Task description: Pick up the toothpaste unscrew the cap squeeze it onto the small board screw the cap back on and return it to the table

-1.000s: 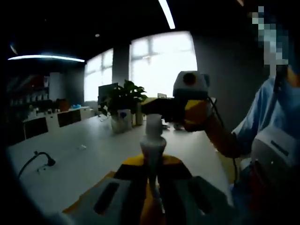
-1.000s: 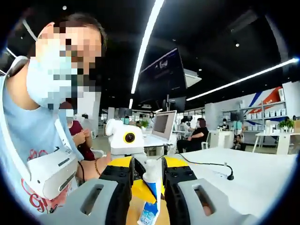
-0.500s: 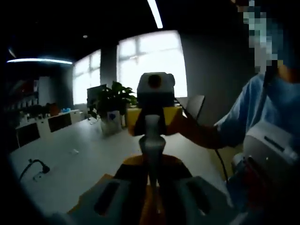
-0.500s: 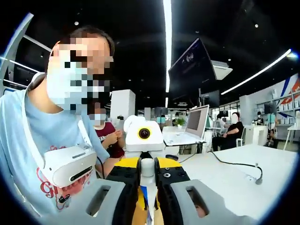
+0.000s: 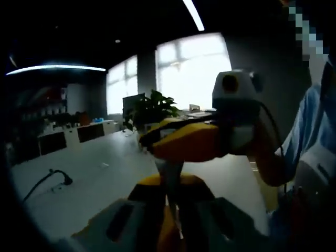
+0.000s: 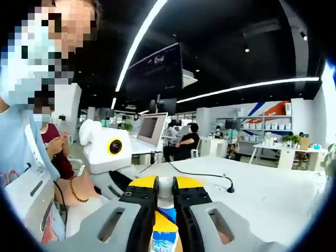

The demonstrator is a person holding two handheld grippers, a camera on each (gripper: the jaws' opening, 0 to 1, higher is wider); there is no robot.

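Note:
In the left gripper view the toothpaste tube (image 5: 171, 172) stands upright between my left gripper's (image 5: 171, 191) jaws, which are shut on it. My right gripper (image 5: 157, 144) lies across the tube's top from the right, its yellow jaws hiding the cap. In the right gripper view the white cap (image 6: 165, 185) sits clamped between my right gripper's (image 6: 165, 193) jaws, with the blue and yellow tube (image 6: 164, 235) below it. The left gripper (image 6: 122, 182) reaches in from the left under the cap.
Under both grippers is a white table (image 5: 100, 184) with a black cable and plug (image 5: 64, 178). A potted plant (image 5: 152, 110) stands at its far end. A laptop (image 6: 150, 131) and seated people (image 6: 184, 143) are behind. The person's blue sleeve (image 5: 315, 121) is close on the right.
My right gripper has rolled on the cap: in the left gripper view it went from facing head-on to lying sideways across the tube's top. Both views have shifted with the hands.

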